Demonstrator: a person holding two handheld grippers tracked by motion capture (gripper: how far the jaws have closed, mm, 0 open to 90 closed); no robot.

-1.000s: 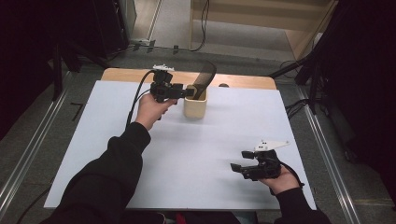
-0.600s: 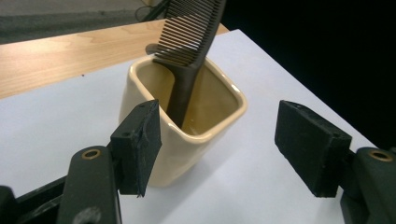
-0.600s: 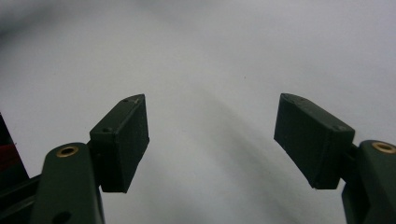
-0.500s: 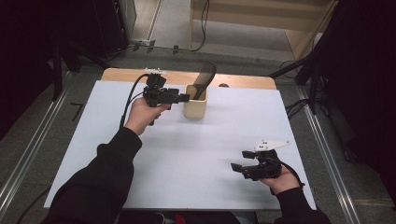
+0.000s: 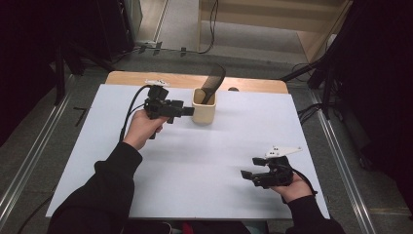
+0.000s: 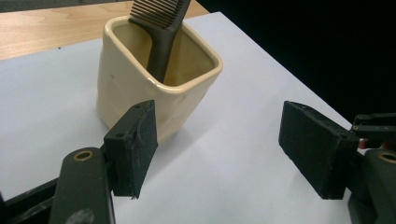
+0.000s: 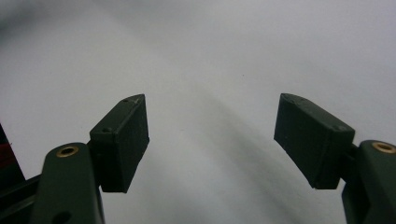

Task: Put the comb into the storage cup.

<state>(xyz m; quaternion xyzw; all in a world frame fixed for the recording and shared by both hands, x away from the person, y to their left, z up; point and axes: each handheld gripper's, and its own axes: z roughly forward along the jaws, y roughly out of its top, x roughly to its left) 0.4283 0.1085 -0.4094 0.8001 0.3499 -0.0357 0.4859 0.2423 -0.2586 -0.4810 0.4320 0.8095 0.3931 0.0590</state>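
A cream square cup (image 5: 203,113) stands at the back of the white sheet, and a black comb (image 5: 213,83) leans upright in it. My left gripper (image 5: 187,111) hovers just left of the cup, pointing at it without touching. Its jaws have just been opening and nothing lies between them. The left gripper view has the cup (image 6: 126,88) and comb (image 6: 163,42) close ahead of the open left gripper (image 6: 219,135). My right gripper (image 5: 247,175) rests open near the front right, over bare sheet (image 7: 212,126).
The white sheet (image 5: 219,146) covers most of a wooden table (image 5: 146,78), whose far edge shows as a bare strip. Metal rails run along both sides of the table on the floor. Cables and dark stands sit beyond the far edge.
My left gripper has drawn back from the cup, leftward and toward the person, with its jaws spreading wider. The comb stays in the cup. The right gripper has not moved.
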